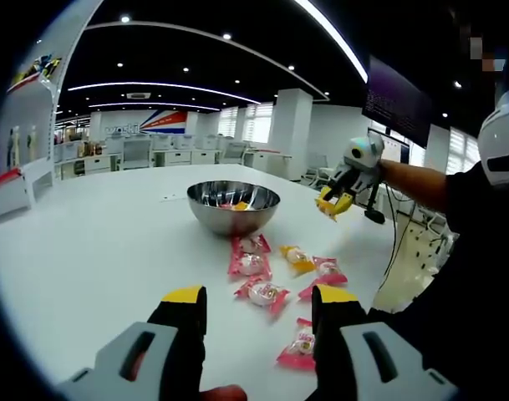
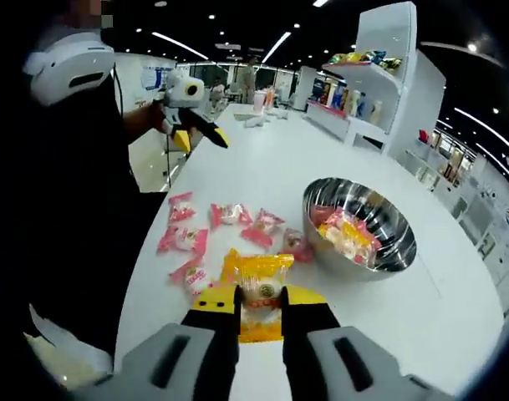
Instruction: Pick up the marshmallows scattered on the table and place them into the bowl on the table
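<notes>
Marshmallows in pink wrappers (image 2: 187, 238) lie scattered on the white counter (image 1: 95, 242), clustered between the bowl and the counter edge nearest the person; one orange-yellow pack (image 1: 297, 260) sits among them in the left gripper view. Largest first: counter is wide, white, mostly bare, running back toward shelving (image 2: 379, 75) along its far side. Steel bowl (image 2: 396, 251) stands upright on the counter, just beside the cluster, already holding several wrapped pieces, pink and yellow (image 2: 348, 234).

Right tongs (image 2: 259, 302) are nearly closed, pinching a yellow-orange wrapped marshmallow (image 2: 256, 280) between yellow tips, held above the counter short of the bowl, bowl off to the upper right in the right gripper view. In the left gripper view the same tongs (image 1: 336, 205) hang in the air just right of the bowl rim, yellow pack in the jaws.

Left tongs (image 1: 258, 302) are wide open, empty, tips low over the counter, with pink packs ahead between the jaws; nearest one (image 1: 265, 293) sits just beyond the tips, another (image 1: 300, 344) beside the right jaw.

Step in hand, by my read: right side is carrying a piece to the bowl, left side lining up the next pick. Next move calls for bringing the right tongs over the bowl opening and letting go; left needs to drop onto the nearest pink pack and close on it. Task partly done, several pieces left on the counter.
</notes>
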`<state>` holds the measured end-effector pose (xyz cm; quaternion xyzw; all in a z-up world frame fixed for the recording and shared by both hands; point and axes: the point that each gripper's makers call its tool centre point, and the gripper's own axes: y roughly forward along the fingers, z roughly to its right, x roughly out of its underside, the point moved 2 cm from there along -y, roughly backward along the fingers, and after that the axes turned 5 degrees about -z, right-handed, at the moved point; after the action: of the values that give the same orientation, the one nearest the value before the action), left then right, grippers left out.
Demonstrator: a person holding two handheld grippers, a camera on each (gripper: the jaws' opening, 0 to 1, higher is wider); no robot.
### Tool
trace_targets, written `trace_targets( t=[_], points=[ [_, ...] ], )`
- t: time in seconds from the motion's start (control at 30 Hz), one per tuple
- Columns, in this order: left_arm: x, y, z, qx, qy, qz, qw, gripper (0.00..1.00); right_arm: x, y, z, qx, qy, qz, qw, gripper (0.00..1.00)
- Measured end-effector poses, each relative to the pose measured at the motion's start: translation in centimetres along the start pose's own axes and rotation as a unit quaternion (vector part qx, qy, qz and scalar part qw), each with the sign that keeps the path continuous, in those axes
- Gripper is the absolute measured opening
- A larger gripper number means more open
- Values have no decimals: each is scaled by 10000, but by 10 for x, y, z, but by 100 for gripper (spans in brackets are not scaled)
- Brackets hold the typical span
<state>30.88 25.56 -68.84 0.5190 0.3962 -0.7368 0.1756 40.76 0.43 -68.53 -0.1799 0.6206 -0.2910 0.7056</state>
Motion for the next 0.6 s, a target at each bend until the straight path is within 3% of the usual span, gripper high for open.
trace_targets(
  t=[0.27,0.33,0.6],
  points=[
    [3,0,-1,-2,-30,-11,10000,51,-22,7,11,398,387,451,9974,19],
    [4,0,0,6,-40,-12,10000,51,-30,9,10,331,624,718,9949,19],
    [6,-2,-1,12,-75,7,10000,51,-43,15,39,885,1123,1147,9831,19]
  ],
)
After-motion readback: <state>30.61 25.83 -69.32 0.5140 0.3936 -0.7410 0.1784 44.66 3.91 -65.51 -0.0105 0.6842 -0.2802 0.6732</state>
